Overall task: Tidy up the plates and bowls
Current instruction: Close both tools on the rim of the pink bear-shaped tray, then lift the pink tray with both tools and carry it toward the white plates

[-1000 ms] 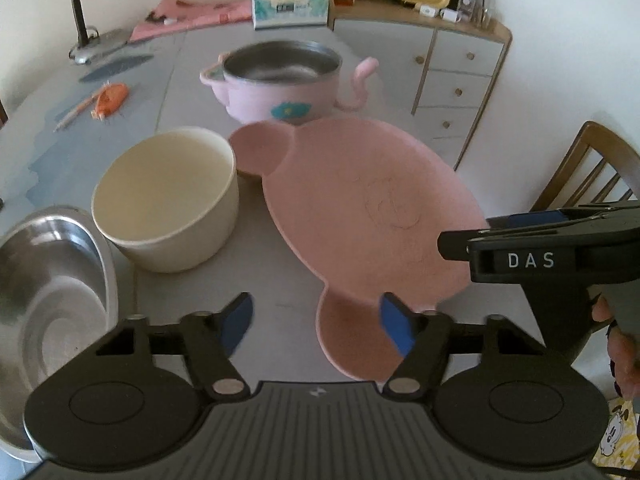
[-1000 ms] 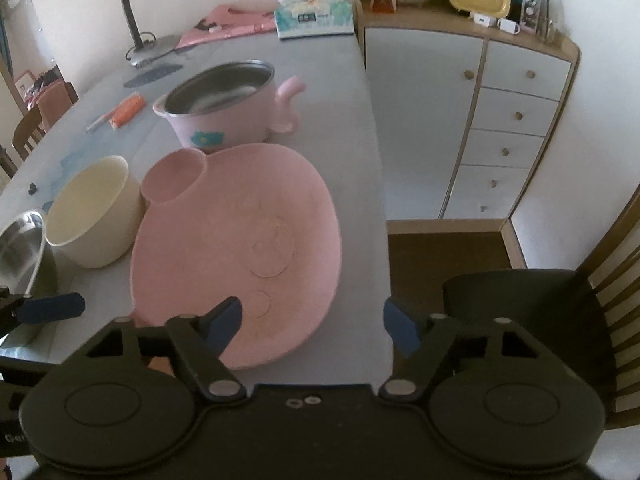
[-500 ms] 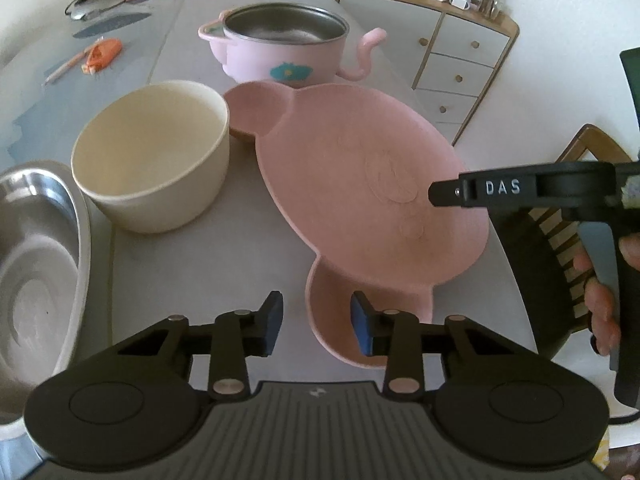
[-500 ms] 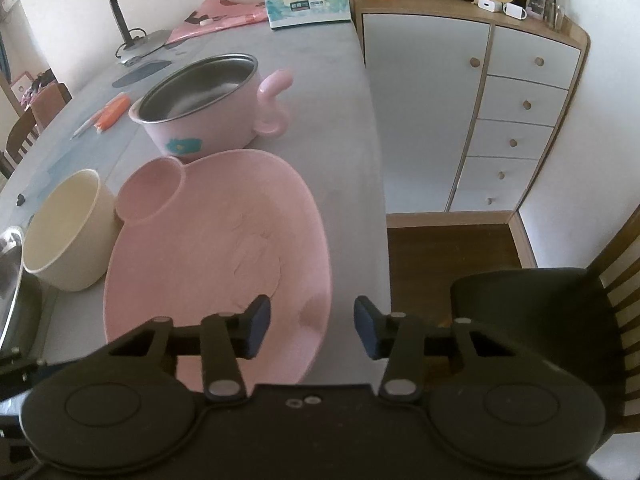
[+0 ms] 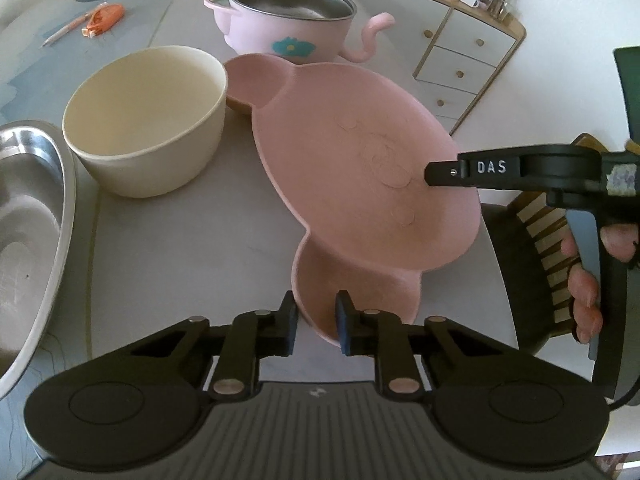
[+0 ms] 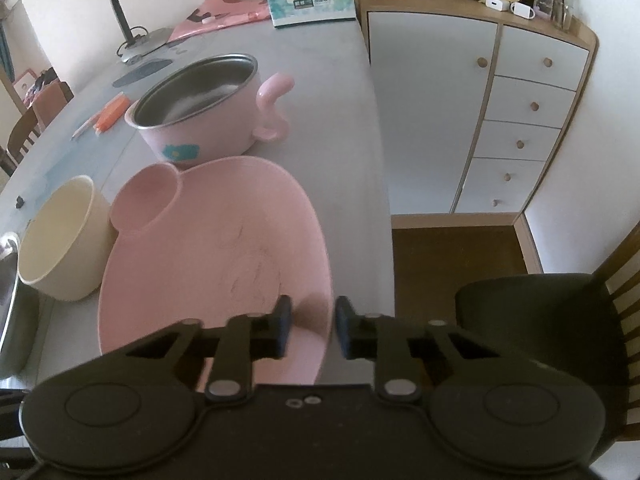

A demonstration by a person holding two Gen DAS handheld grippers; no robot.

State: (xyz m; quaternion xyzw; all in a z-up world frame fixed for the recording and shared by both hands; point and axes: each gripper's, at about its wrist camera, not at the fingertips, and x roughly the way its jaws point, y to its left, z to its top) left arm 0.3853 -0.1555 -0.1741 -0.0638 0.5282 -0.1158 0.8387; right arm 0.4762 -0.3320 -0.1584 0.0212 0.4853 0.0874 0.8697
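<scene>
A pink bear-shaped plate (image 5: pixel 360 152) lies on the grey table (image 5: pixel 180 260), its right side near the table's edge. My left gripper (image 5: pixel 316 320) straddles the rim of the plate's near ear, its jaws closing with both pads against the rim. In the right wrist view the plate (image 6: pixel 224 248) has its right rim between the closing jaws of my right gripper (image 6: pixel 312 320). That gripper (image 5: pixel 430 169) reaches over the plate from the right, with a hand on its handle. A cream bowl (image 5: pixel 148 120) stands left of the plate. A steel bowl (image 5: pixel 32 220) sits at the far left.
A pink steel-lined pot (image 5: pixel 288 16) with a curled handle stands behind the plate. An orange tool (image 5: pixel 104 20), a lamp (image 6: pixel 120 20) and a tissue box (image 6: pixel 312 4) are further back. A dark chair (image 6: pixel 540 320) and a white cabinet (image 6: pixel 520 120) stand right of the table.
Both grippers' jaws have narrowed from wide apart to close around the plate's rim. The right gripper slid in over the plate's right edge. The left view has tipped down toward the near ear.
</scene>
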